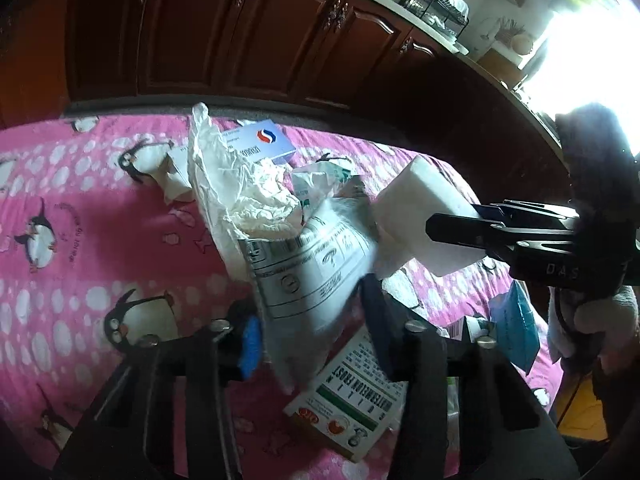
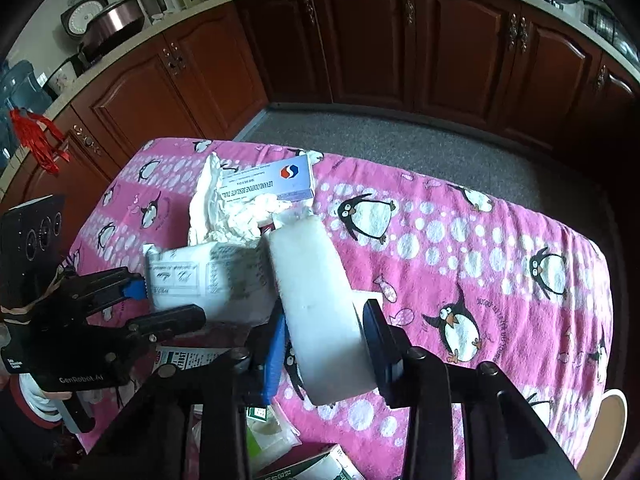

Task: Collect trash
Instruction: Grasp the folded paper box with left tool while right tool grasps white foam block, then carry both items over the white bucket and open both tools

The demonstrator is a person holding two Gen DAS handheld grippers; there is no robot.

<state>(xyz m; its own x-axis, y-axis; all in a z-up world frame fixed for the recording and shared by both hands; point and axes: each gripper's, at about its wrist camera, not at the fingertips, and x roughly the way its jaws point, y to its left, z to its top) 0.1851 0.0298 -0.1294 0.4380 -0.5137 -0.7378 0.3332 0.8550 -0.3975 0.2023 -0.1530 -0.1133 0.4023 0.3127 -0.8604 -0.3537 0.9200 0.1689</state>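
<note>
Above the pink penguin cloth [image 2: 460, 216], my left fingers [image 1: 312, 316] clamp a printed white bag [image 1: 308, 272], right fingers [image 2: 324, 344] clamp a white foam block [image 2: 316, 300].

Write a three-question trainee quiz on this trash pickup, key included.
1. True or false: the right tool is shut on the white foam block.
2. What does the left tool hold? A. the blue-and-white medicine box B. the printed white plastic bag C. the crumpled white paper
3. Fill in: the pink cloth on the table is printed with ____.

Key: 1 true; 2 B; 3 penguins
</note>
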